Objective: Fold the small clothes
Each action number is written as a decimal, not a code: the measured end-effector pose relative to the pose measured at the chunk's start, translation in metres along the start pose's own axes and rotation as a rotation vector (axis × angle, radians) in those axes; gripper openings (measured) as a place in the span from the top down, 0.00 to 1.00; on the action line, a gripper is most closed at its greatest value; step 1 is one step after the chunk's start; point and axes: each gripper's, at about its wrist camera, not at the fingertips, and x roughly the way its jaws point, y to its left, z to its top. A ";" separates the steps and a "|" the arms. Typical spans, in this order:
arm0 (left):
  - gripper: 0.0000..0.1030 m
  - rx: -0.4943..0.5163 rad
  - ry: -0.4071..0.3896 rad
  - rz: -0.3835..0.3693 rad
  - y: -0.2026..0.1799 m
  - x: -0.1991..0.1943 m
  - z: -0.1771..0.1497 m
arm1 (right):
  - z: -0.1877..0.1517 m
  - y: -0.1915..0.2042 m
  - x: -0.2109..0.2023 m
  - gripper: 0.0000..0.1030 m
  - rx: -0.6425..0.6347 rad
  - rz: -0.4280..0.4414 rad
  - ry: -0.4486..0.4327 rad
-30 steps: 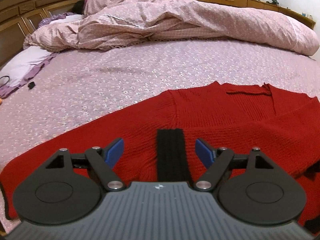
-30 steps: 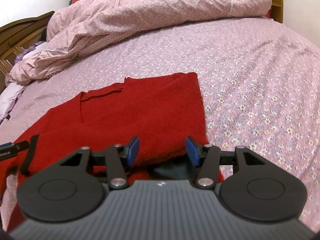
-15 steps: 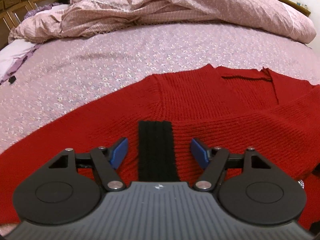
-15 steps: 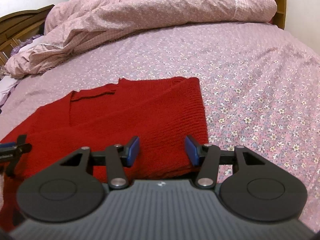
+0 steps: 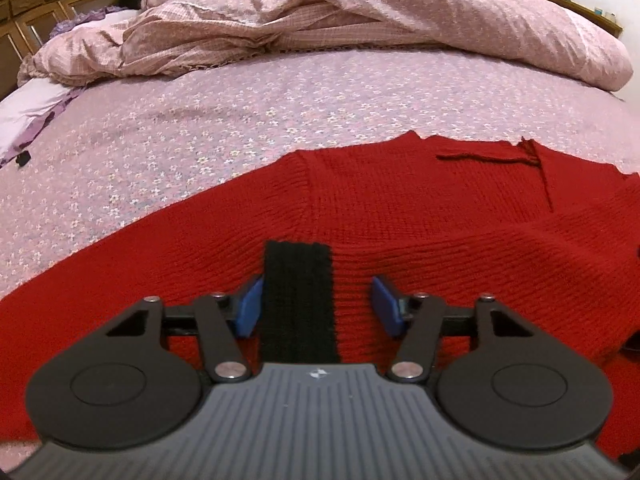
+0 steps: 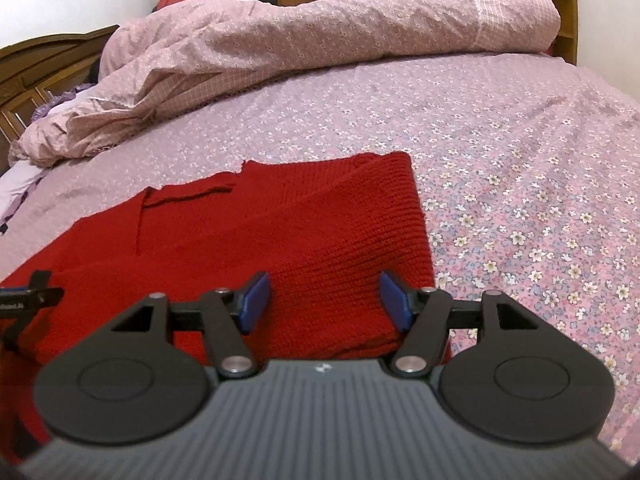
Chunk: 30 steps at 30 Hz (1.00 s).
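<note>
A red knit sweater [image 5: 420, 208] lies spread flat on the flowered bed sheet [image 5: 200, 120]. A black ribbed band [image 5: 298, 300] on it runs between the blue pads of my left gripper [image 5: 318, 292]. Those jaws are closing: the left pad is at the band's edge and the right pad stands clear of it. In the right wrist view the sweater [image 6: 300, 220] shows a folded right edge. My right gripper [image 6: 324, 292] hovers low over that fold. Its jaws are opening, with red knit below them and nothing pinched.
A bunched pink duvet [image 5: 360, 20] [image 6: 320, 32] lies across the far side of the bed. A wooden headboard [image 5: 24, 12] and a lilac pillow [image 5: 24, 112] are at the far left. The flowered sheet [image 6: 520, 160] stretches to the right of the sweater.
Both grippers have sunk closer to the sweater. The left jaws have narrowed around the black band. The right jaws have widened over the folded edge.
</note>
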 end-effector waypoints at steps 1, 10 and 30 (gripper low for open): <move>0.40 0.010 -0.002 0.001 -0.001 0.000 0.000 | 0.002 0.001 0.000 0.37 -0.001 0.003 0.000; 0.49 0.014 -0.009 0.018 -0.006 -0.002 0.001 | 0.027 -0.013 0.015 0.36 0.047 0.036 -0.011; 0.82 0.033 -0.126 0.000 -0.012 -0.036 0.017 | 0.041 -0.018 0.032 0.38 0.003 -0.130 -0.076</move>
